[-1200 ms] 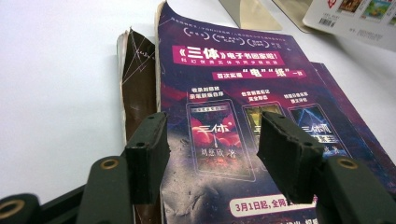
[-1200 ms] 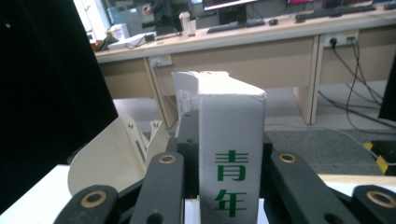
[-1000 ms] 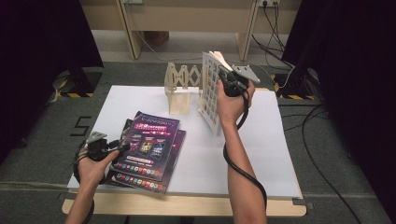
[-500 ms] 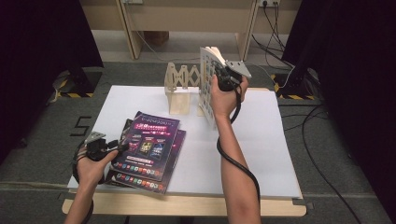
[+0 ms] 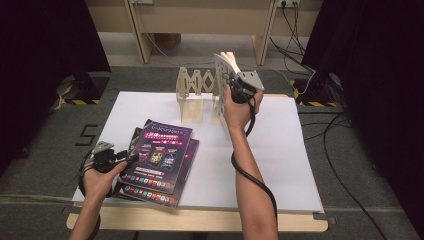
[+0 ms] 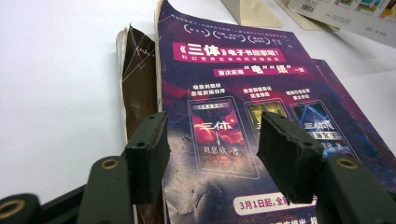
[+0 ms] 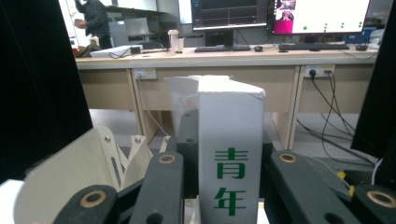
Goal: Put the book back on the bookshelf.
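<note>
The right gripper (image 5: pixel 235 85) clamps a white book (image 7: pixel 229 158) upright beside the wooden rack (image 5: pixel 192 92); the left gripper (image 6: pixel 212 154) rests released over purple magazines (image 5: pixel 160 155).

The right gripper (image 5: pixel 231 86) has carried the white book (image 5: pixel 223 80) (held upright) slightly toward the wooden rack (image 5: pixel 192 92).

This is a lab or office workroom set up for recording. Behind the white surface (image 5: pixel 280 150) stands a long wooden desk (image 7: pixel 224 58) carrying monitors (image 7: pixel 231 13), a keyboard (image 7: pixel 223 47) and a cup (image 7: pixel 174 39). Wall sockets (image 7: pixel 317 71) sit on the desk's front panel, with black cables (image 7: pixel 327 112) trailing from them to the carpeted floor (image 5: pixel 45 150). Black curtains (image 5: pixel 45 45) hang on either side of the surface, and yellow-black hazard tape (image 5: pixel 75 101) marks the floor beside it.
</note>
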`<state>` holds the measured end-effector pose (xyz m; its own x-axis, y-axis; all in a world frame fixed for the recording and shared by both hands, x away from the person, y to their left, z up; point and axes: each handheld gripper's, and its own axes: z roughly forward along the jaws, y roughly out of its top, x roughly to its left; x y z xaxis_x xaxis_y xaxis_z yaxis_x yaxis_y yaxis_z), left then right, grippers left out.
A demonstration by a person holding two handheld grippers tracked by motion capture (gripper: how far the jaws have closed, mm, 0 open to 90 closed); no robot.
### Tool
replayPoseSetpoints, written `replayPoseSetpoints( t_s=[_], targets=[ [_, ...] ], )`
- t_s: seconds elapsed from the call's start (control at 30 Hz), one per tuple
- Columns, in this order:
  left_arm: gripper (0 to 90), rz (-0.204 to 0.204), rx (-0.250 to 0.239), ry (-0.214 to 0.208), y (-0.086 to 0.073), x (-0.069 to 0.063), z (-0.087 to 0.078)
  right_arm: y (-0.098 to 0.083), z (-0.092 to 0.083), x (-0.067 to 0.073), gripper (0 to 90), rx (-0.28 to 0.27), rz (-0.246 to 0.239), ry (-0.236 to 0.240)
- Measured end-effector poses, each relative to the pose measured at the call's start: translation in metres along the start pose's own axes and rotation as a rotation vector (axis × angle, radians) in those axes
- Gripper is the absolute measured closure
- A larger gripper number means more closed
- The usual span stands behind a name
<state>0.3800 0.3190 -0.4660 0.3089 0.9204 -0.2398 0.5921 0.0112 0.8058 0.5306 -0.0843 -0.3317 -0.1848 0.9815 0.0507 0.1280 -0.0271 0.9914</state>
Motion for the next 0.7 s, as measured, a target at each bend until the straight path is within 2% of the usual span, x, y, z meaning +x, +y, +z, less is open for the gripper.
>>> replayPoseSetpoints(
  t_s=[0.2,0.33,0.7],
  targets=[
    [41.7,-0.001,0.003,0.003,0.000,0.000,0.000,-0.012,-0.006,-0.003,74.3,-0.006,-0.016,0.006],
    [41.7,0.001,0.003,0.000,0.000,-0.002,0.000,-0.016,-0.011,-0.002,74.0,-0.013,-0.059,0.007],
    [41.6,0.006,0.008,-0.003,0.000,-0.003,0.000,-0.011,-0.021,-0.009,70.9,0.022,-0.024,0.030]
  ],
)
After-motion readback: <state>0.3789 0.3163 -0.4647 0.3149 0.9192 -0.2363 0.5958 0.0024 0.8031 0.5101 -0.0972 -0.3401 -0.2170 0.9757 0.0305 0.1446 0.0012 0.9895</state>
